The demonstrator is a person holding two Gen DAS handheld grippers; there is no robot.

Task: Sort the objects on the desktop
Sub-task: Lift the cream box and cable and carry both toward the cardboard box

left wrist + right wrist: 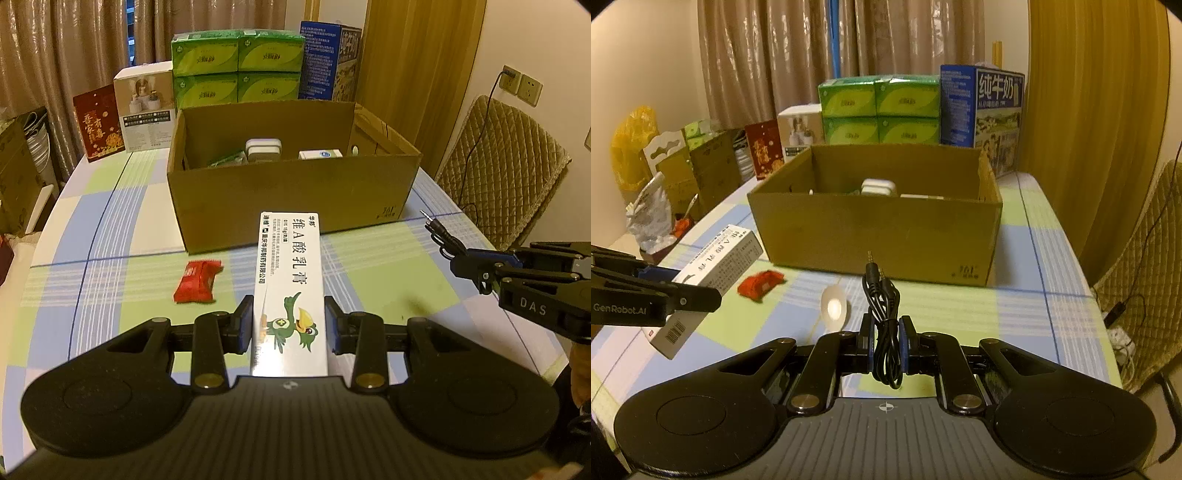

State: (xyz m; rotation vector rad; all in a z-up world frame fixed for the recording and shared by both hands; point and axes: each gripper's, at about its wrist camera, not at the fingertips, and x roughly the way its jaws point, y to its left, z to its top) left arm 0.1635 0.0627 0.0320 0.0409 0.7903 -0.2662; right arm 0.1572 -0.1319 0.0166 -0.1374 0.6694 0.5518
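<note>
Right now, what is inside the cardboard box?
Inside the cardboard box: stacked white cases, a white carton and a greenish packet. The near wall hides the box's floor, so anything lower cannot be seen.

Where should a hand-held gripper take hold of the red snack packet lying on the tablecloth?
Grip the red snack packet across its narrower middle, coming down from above. It lies flat on the tablecloth, so there is no upright side to pinch; its puffed centre looks easier to clamp than the thin crimped ends. Both hand-held grippers are currently full.
</note>
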